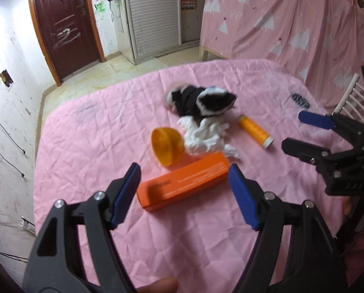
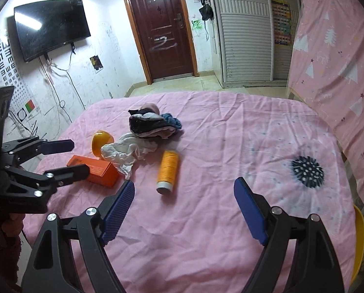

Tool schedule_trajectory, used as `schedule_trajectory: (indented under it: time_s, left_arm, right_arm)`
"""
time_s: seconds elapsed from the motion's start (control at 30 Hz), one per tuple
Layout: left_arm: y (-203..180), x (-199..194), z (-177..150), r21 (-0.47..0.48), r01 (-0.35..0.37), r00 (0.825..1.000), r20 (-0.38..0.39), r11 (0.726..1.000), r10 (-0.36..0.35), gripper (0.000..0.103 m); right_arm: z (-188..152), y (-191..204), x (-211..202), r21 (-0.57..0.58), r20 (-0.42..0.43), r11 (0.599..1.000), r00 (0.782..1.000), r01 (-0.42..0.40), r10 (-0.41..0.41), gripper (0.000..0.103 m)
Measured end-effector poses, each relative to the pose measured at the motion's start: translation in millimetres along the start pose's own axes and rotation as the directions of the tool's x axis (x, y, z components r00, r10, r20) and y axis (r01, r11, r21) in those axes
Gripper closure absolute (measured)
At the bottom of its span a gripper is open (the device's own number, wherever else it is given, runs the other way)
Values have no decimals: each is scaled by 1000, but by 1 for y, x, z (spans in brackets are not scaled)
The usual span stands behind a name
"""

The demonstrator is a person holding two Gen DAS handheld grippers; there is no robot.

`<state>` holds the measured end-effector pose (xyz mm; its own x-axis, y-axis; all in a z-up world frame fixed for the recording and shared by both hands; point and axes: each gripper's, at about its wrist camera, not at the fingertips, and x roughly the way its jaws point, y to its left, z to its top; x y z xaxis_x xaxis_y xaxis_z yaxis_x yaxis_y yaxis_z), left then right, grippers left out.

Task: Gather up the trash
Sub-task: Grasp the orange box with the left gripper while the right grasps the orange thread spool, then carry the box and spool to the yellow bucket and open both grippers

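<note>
On the pink tablecloth (image 1: 89, 131) lies an orange box (image 1: 182, 183) (image 2: 101, 171). My left gripper (image 1: 184, 171) (image 2: 79, 156) hovers open just above it, its blue pads clear of the box. Behind the box are an orange cup (image 1: 167, 145) (image 2: 102, 141) on its side and crumpled white paper (image 1: 204, 139) (image 2: 128, 152). An orange bottle (image 1: 255, 130) (image 2: 167, 171) with a white cap lies to the right of them. My right gripper (image 2: 184, 183) (image 1: 293, 130) is open and empty, with the bottle just ahead of its left finger.
A heap of black, white and blue cloth (image 1: 201, 100) (image 2: 152, 123) lies at mid-table. A dark dotted round mark (image 2: 307, 172) sits on the cloth at the right. A yellow chair (image 2: 359, 239) and a pink curtain (image 2: 340, 48) flank the right edge.
</note>
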<state>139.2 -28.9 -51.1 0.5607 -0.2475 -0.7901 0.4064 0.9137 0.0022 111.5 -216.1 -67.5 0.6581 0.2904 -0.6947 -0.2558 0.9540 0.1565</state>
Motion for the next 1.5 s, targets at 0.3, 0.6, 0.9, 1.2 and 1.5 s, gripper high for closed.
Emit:
schedule_trajectory:
  time_s: [0.3,0.6,0.9,1.2,1.5]
  left_arm:
    - [-8,19,-9,85,15,1000,-25,996,-13,28]
    - [-11,14,-20,98,34,999,-9,995,-34,70]
    - [-7,6,-27,55,82,997,-1,995,-82,82]
    - [-9,-20,-30,22,96,994,43,995,-96,82]
    - [-22,-45,-20,20,77,993,92,997,-79,82]
  right_arm:
    - [2,11,22,-27,-50,1000,999,3,-5,26]
    - [9,19,35,-70,-96,996,994,46,-52,26]
    - [9,24,47,-108,-139,992,988,58,-73,79]
    - [7,20,32,-81,-87,996,995,39,-46,94]
    - [5,4,-9,-34,1,999,1000,15,-15,94]
